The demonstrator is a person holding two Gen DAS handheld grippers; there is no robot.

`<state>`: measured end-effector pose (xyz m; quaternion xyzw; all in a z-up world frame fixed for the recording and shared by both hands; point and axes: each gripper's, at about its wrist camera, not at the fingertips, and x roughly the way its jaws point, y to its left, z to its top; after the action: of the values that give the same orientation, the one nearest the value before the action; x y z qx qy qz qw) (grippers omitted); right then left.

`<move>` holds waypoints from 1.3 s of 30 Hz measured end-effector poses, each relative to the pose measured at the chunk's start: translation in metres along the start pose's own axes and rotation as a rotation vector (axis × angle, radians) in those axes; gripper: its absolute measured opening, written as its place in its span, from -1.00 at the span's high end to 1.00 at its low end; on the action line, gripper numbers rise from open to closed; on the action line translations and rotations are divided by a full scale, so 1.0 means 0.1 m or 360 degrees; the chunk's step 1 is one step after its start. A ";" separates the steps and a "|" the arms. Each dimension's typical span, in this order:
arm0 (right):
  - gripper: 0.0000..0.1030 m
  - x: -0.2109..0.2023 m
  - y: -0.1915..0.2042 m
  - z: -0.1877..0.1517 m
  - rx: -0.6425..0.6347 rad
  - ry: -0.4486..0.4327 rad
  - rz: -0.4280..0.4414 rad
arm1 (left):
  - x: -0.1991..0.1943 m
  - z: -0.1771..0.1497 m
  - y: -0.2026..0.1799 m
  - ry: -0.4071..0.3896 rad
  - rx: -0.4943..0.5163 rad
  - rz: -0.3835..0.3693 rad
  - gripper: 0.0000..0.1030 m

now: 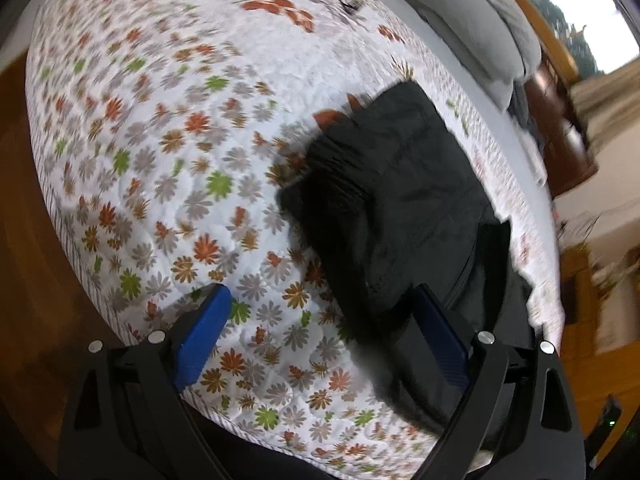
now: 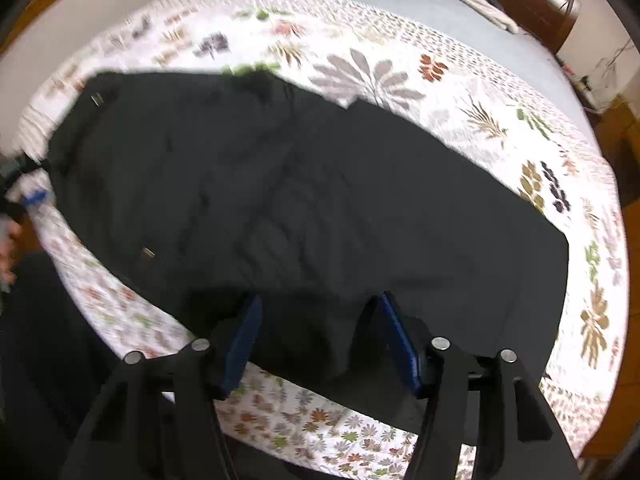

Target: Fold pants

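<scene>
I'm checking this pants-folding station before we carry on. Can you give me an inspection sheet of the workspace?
Surface: bed with a flowered quilt, blue sheet beyond it.
Job's things: black pants lying spread flat on the quilt.
Clutter: grey pillows and piled clothes at the far end.
Grippers: left gripper open, empty, one finger over the pants' edge; right gripper open above the pants, nothing between the jaws.
Cables: nothing seen.
Surroundings: wooden floor, dark wooden furniture, a window.
</scene>
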<state>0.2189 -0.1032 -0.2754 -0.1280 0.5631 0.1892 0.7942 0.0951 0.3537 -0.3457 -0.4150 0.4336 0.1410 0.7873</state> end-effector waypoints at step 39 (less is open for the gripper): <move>-0.61 0.54 2.40 2.67 -0.0838 0.0456 0.0864 | 0.20 0.05 0.18 -0.0142 -0.0578 -0.0606 -0.93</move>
<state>0.3534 0.2315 -0.2353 -0.1987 0.6137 0.5101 0.5689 0.0994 0.3655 -0.3701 -0.6170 0.2803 0.0840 0.7306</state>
